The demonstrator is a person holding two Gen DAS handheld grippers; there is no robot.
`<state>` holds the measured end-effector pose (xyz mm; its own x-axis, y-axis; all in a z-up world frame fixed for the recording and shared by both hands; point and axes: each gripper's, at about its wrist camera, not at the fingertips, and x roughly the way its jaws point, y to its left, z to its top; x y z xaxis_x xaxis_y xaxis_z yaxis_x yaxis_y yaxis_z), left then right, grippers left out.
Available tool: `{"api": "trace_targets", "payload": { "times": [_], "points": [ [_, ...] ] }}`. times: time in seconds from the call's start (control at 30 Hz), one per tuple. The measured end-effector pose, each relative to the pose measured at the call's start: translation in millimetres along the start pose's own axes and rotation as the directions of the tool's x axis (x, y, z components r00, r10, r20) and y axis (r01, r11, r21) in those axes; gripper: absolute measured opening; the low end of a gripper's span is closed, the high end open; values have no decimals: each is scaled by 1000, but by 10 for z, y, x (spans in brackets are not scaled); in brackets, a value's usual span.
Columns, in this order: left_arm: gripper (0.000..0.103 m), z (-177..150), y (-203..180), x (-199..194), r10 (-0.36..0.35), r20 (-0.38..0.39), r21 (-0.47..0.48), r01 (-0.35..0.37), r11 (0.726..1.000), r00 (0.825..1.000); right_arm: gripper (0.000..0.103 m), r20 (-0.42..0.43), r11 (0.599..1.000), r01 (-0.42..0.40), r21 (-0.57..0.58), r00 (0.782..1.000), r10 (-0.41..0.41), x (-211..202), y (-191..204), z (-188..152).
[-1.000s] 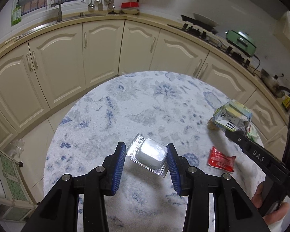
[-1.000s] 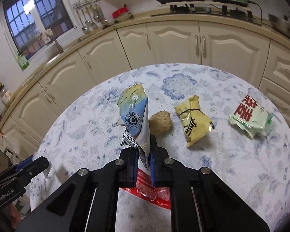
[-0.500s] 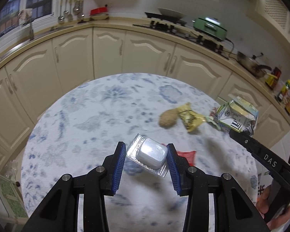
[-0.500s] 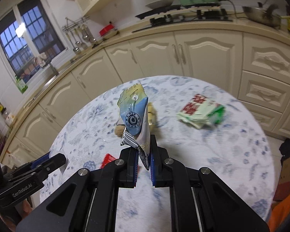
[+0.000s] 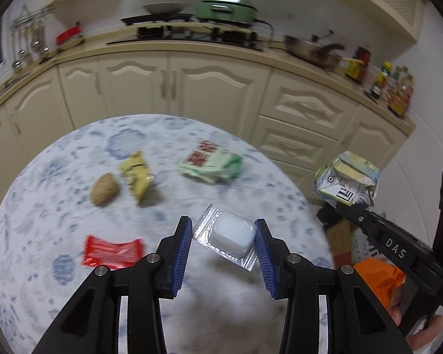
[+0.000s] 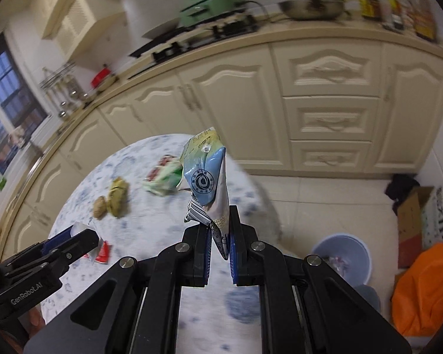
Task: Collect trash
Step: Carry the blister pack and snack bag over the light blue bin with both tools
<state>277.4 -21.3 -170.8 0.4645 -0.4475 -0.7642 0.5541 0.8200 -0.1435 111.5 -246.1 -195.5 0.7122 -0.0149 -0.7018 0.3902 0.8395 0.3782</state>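
Honestly, both loads sit above the table (image 5: pixel 59 212); left gripper (image 5: pixel 221 243) clamps a blister pack (image 5: pixel 229 237), right gripper (image 6: pixel 220 253) pinches a crumpled carton (image 6: pixel 205 181) by its edge; the bin (image 6: pixel 342 256) is off-table, so a fast swing could shake either loose.

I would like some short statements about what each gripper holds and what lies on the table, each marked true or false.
1. The left gripper grips a clear blister pack. True.
2. The right gripper is empty. False: its jaws pinch a crumpled carton.
3. A red wrapper lies on the table. True.
4. The bin stands on the table. False: it stands on the floor.
5. The yellow packet lies beside a brown lump. True.
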Motion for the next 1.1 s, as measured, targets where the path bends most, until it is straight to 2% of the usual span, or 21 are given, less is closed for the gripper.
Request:
{"api": "trace_targets", "payload": {
  "times": [0.23,0.47,0.77,1.1],
  "points": [
    [38,103,-628,474,-54,-84,91,62,994,995,10,-7,987,103,127,995,-103,-159,-833,-23],
    [38,183,-1255,912,-64,-146,173,89,981,987,10,-30,961,163,222,987,-161,-286,-1496,-113],
    [38,181,-1905,1460,-35,-209,258,89,962,977,10,-61,944,217,250,976,-209,-335,-1989,-150],
    [38,85,-2297,1979,9,-270,297,75,952,963,10,-105,946,206,249,977,-185,-191,-2207,-147]
  ]
}}
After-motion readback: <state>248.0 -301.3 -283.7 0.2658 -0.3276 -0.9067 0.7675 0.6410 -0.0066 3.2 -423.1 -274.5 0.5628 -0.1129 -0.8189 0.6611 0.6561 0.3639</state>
